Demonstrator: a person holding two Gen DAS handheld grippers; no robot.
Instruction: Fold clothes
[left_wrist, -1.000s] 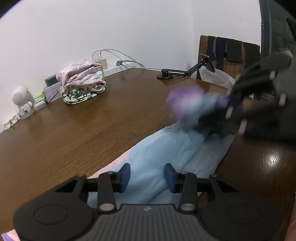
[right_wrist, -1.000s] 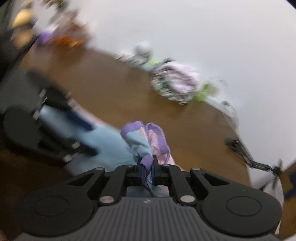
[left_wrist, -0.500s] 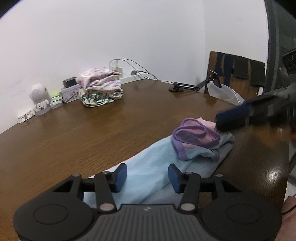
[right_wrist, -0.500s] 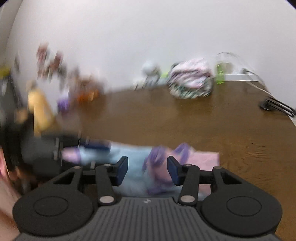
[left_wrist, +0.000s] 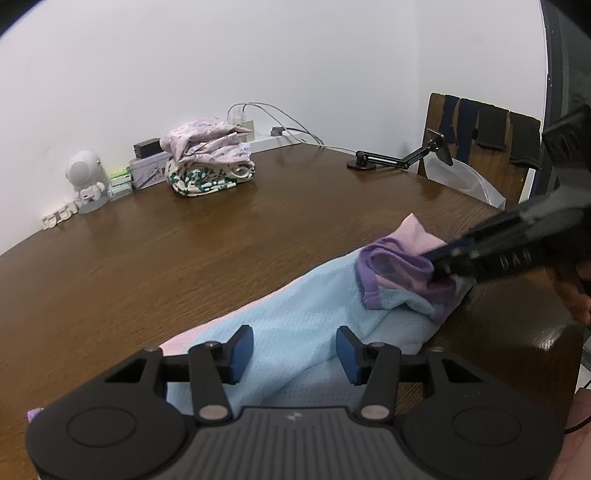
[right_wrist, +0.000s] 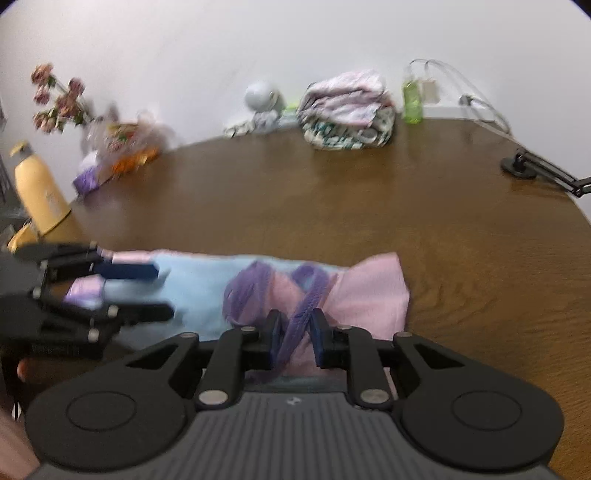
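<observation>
Your right tool (right_wrist: 294, 334) is closing around the purple trim (right_wrist: 301, 314) of the blue-and-pink garment (left_wrist: 295, 325) on the worktop (left_wrist: 184, 258); your left tool (left_wrist: 291, 350) hangs spread over the garment's blue part.

A plain white wall (left_wrist: 295, 66) backs a dark brown wooden table (left_wrist: 184, 266) with a rounded edge and visible grain. Past its far right corner stands a brown wooden chair back (left_wrist: 480, 147) draped with dark cloth strips. Soft, even light leaves a pale glare on the glossy tabletop corner (left_wrist: 550, 339).
</observation>
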